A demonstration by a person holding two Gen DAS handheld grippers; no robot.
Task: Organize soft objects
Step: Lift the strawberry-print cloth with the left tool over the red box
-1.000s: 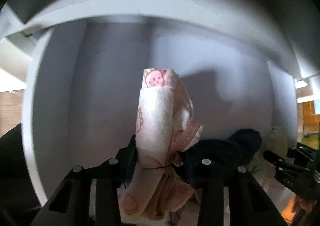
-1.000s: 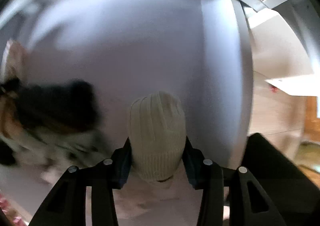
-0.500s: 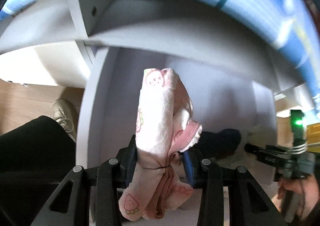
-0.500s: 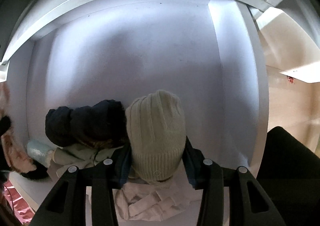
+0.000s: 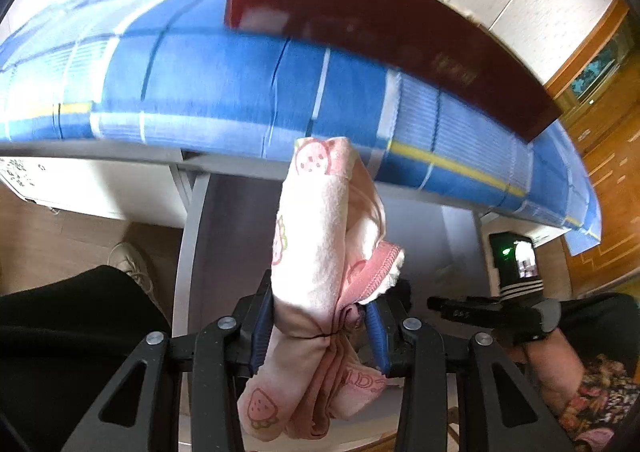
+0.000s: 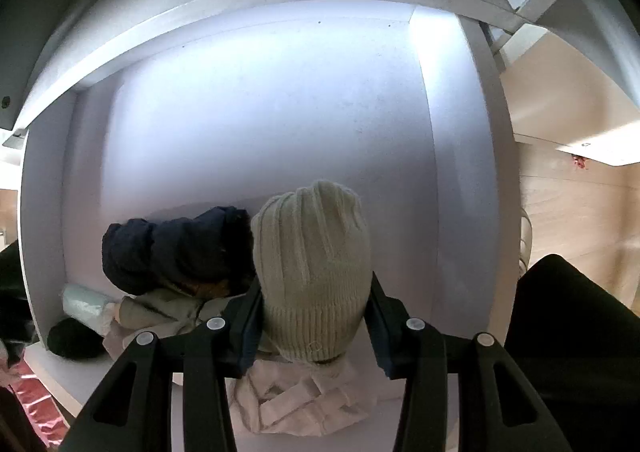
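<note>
My left gripper (image 5: 322,316) is shut on a pink cloth with strawberry prints (image 5: 316,236), which stands up between the jaws and hangs down below them. It is above an open white drawer (image 5: 192,252) under a bed. My right gripper (image 6: 314,316) is shut on a cream knitted hat (image 6: 312,264) and points down into the same drawer. The right gripper (image 5: 472,306) also shows at the right edge of the left wrist view, held by a hand.
In the drawer lie a dark blue garment (image 6: 176,248), a pale green one (image 6: 160,312), a white cloth (image 6: 296,400), a light blue roll (image 6: 82,302) and a black bundle (image 6: 74,338). A blue checked mattress (image 5: 240,88) and dark red headboard (image 5: 380,28) are above. A person's black-clad leg (image 5: 72,336) is at the left.
The left gripper has risen out of the drawer with the pink cloth, so the bed above now fills its view. The right gripper stays over the drawer with the hat.
</note>
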